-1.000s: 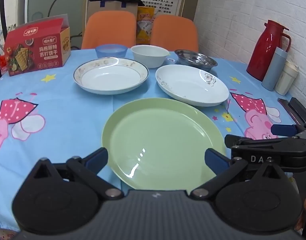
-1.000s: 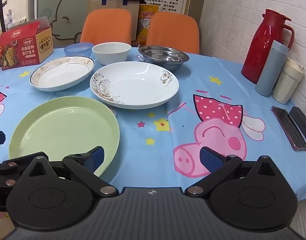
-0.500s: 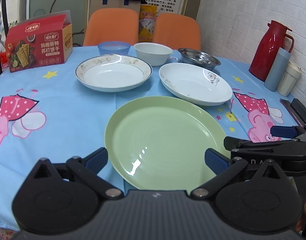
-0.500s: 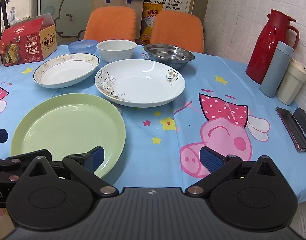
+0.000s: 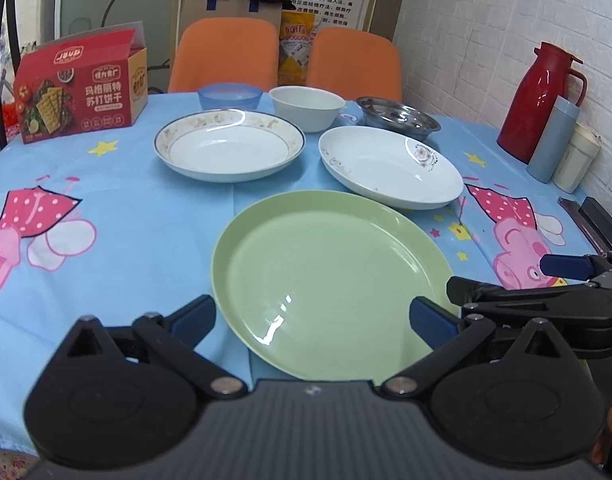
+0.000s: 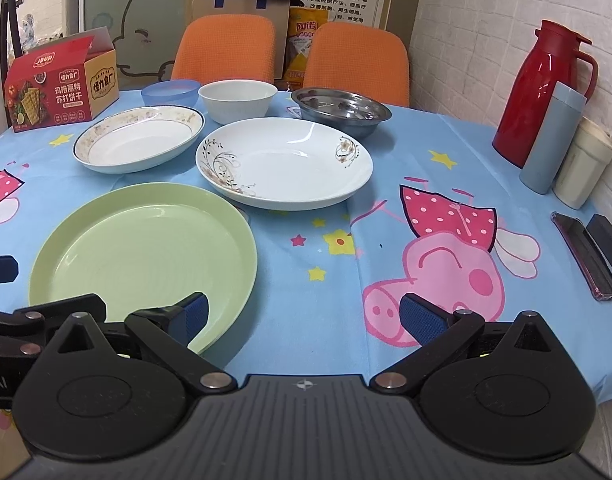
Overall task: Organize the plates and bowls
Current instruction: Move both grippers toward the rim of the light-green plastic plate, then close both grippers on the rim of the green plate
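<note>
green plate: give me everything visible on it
The green plate is round and pale green, glossy like plastic or melamine, with a shallow raised rim. It is empty and lies flat on the blue cartoon tablecloth, nearest the cameras. It sits just in front of the floral white plate; contact unclear. The open left gripper straddles its near edge without gripping.

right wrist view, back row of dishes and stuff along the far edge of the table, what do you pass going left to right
red cracker box → blue bowl → white bowl → steel dish → red thermos → grey-blue tumbler → cream cup
</note>
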A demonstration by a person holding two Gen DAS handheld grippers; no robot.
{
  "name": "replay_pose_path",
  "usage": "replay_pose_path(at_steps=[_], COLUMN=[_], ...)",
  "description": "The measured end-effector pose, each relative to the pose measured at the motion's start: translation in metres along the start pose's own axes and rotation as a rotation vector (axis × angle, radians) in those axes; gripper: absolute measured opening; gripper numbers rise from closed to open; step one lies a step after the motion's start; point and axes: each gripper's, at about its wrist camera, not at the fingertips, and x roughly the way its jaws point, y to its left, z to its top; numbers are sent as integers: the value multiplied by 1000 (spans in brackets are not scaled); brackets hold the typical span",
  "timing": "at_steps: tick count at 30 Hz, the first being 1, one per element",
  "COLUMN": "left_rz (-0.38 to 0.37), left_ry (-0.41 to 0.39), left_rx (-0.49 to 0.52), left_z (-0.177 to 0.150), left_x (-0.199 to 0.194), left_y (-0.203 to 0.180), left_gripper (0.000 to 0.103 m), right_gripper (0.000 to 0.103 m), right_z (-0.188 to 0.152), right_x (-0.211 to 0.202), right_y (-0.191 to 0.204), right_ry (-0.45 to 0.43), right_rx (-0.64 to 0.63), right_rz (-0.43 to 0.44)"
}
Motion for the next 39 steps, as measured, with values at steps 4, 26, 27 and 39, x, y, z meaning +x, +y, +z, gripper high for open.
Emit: replay_pose_path(at_steps=[4,26,27,39], left_rz=[-10,22,25,44], left_ry=[-1,8,10,32], left_rx=[-2,-39,-43,-62], left_z=[1,12,12,19], left_x=[0,11,12,26], left_y=[0,19,20,32], left_gripper=[103,103,103,103], right_gripper=[103,103,103,103], right_z=[0,6,7,14], right_x=[0,13,14,25], right_y=[0,4,4,9], right_ry=[-1,8,10,16], right_rx=[4,3,3,-5], right_rz=[2,42,45,68])
